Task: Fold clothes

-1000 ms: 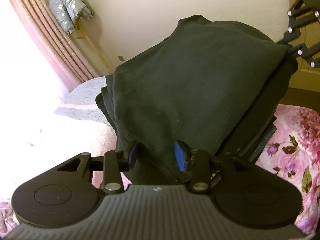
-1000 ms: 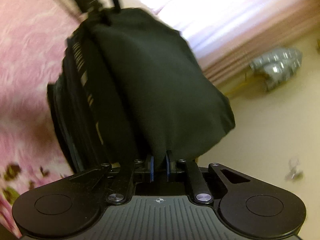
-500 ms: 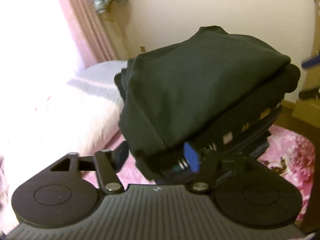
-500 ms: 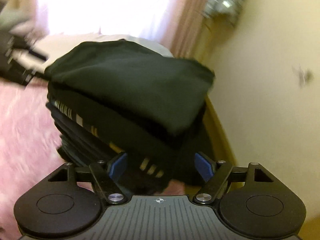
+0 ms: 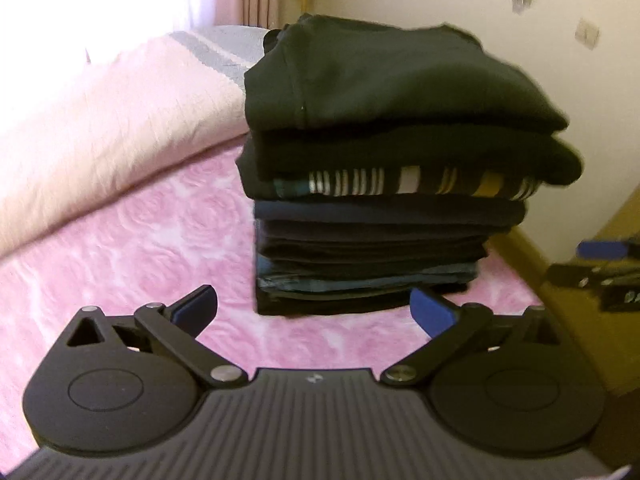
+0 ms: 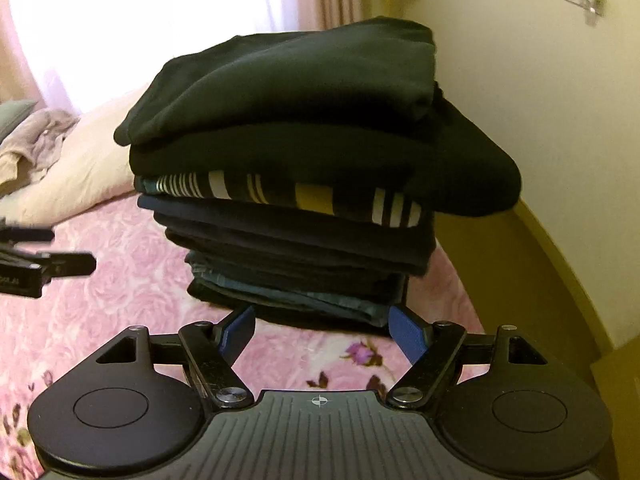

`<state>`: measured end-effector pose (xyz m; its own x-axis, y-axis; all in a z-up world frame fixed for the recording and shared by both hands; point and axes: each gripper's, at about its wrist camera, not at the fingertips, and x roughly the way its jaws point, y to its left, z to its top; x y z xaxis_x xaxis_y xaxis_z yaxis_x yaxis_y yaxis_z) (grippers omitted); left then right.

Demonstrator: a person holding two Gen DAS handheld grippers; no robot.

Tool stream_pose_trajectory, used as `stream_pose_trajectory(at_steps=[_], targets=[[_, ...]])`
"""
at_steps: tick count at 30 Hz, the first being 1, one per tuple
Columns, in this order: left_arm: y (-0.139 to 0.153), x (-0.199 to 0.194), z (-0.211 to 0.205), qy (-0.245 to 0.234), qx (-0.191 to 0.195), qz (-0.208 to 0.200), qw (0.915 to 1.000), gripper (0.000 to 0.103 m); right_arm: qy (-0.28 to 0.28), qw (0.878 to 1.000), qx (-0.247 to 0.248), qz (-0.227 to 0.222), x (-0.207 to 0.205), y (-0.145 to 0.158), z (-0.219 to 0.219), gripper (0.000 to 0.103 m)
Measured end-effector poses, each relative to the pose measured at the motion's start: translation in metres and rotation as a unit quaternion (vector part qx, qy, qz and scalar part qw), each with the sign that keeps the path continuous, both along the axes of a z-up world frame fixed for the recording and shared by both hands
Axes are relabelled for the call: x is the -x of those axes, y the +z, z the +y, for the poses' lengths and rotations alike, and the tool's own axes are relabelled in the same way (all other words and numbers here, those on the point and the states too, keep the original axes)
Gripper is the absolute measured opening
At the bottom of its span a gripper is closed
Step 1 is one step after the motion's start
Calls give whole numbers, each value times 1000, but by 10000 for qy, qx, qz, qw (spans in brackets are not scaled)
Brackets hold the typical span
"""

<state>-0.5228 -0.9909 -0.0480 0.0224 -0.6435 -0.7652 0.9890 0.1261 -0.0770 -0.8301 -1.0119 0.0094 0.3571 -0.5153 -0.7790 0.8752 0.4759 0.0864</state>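
On inspection, a stack of folded clothes (image 5: 376, 200) stood on the pink floral bedspread (image 5: 140, 248), toward the far right corner of the bed beside the cream wall (image 6: 540, 80). Its top item, a dark green garment (image 6: 288, 76), lay folded flat across the pile, with a black garment (image 6: 320, 160) directly under it and a striped garment (image 6: 280, 190) below that; the lower layers were dark and blue and lay reasonably square, though the upper two overhung to the right. My left gripper (image 5: 314, 306) was spread wide and held nothing, just short of the base of the stack. My right gripper (image 6: 320, 326) was likewise released and empty, at the near foot of the pile. In the right wrist view, crumpled pale clothing (image 6: 36, 140) lay unfolded at the far left, by the pillow (image 6: 80, 176). I judged the dark green garment to be in the condition the task wants, folded and stacked. If the pale clothing belonged to the job, that remained; I could not tell whether it did.
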Motion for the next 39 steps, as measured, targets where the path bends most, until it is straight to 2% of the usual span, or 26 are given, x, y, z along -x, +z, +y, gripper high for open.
stream_pose_trajectory(at_steps=[4, 10, 12, 15, 19, 23, 29, 35, 39], targets=[[4, 1, 16, -159, 171, 99, 9997, 101, -259, 9996, 119, -50, -6, 12, 23, 77], [20, 11, 46, -714, 359, -227, 9965, 101, -662, 9971, 349, -103, -21, 34, 64, 77], [24, 12, 56, -730, 417, -311, 9960, 101, -779, 9960, 434, -107, -26, 41, 78, 77], [30, 6, 72, -724, 351, -134, 9967, 101, -897, 9947, 496, -46, -34, 47, 98, 77], [37, 0, 93, -698, 325, -103, 9970, 101, -967, 9936, 579, 48, -45, 50, 124, 77], [43, -1, 110, -771, 322, -328, 9960, 101, -1155, 9914, 610, 62, -49, 54, 148, 77], [52, 1, 119, -604, 400, -251, 9971, 101, -1040, 9927, 592, 118, -54, 57, 162, 77], [53, 13, 112, -318, 226, -372, 9985, 101, -864, 9940, 661, 146, -52, 63, 151, 77], [57, 22, 109, -75, 245, -498, 9984, 101, -722, 9952, 648, 148, -47, 64, 143, 77]])
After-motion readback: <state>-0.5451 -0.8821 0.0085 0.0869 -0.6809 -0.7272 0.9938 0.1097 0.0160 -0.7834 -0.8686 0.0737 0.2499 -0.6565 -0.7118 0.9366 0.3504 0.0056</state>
